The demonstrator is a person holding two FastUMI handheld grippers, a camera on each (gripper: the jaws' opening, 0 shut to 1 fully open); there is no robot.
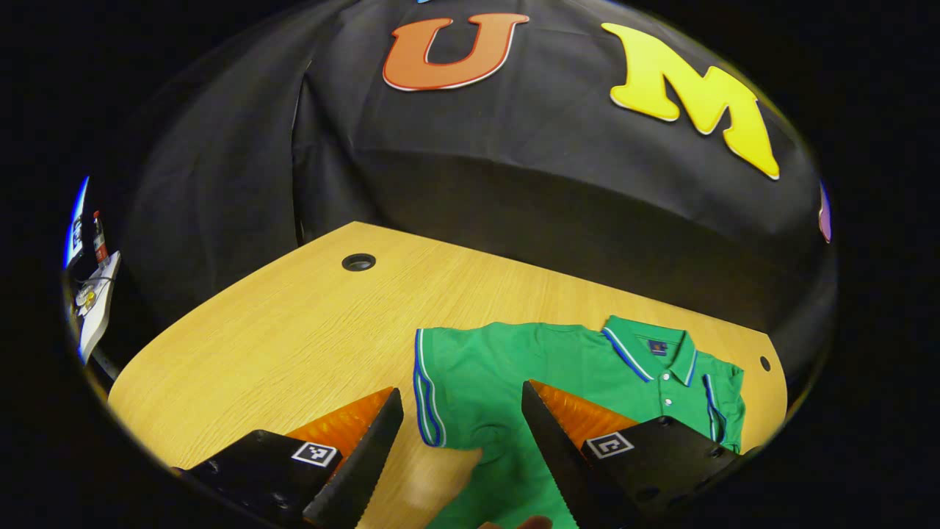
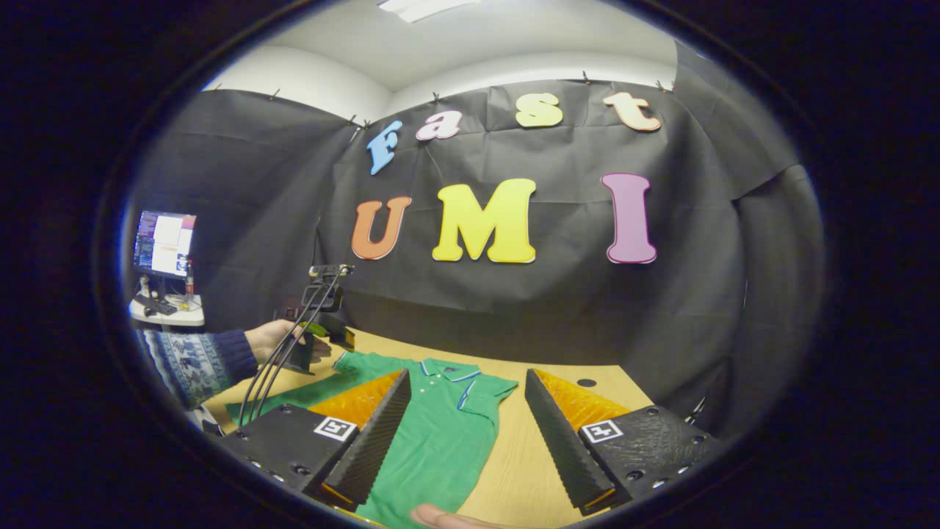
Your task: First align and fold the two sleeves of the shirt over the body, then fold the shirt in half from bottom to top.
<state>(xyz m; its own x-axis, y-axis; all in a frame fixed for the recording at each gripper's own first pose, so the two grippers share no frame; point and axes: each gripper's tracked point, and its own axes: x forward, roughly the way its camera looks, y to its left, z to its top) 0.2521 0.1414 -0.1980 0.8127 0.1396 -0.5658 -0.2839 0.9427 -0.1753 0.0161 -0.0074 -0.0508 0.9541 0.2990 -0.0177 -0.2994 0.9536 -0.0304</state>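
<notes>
green polo shirt (image 1: 514, 382) lies flat and face up on the wooden table (image 1: 279, 345), collar toward the far edge, both short sleeves spread out to the sides. neither sleeve looks folded yet, so the first step of the task is likely not started.

left gripper (image 1: 463, 433) hangs above the shirt's left sleeve (image 1: 429, 389), jaws wide apart, nothing between them. sleeve hem sits in the gap between the fingers, so the pose looks like a lineup for a pinch on that sleeve; contact with the cloth can't be confirmed. in the right gripper view the same tool (image 2: 323, 334) shows farther off at the table's left side, held by a hand (image 2: 275, 339) in a patterned knit sleeve (image 2: 194, 364), cables trailing off it.

right gripper (image 2: 466, 411) is also wide open and empty, sitting near the shirt's right side with the right sleeve (image 2: 488, 389) and bare table between its fingers. probably staged to take the other sleeve so both fold in together, matching the "align" part of the task.

writing: small dark label inside the collar (image 1: 659, 347), too small to read. square fiducial markers on the gripper bodies, no text. monitor (image 2: 164, 243) on a side desk at far left, content not legible. table has a cable grommet hole (image 1: 358, 261) near the far edge.
</notes>
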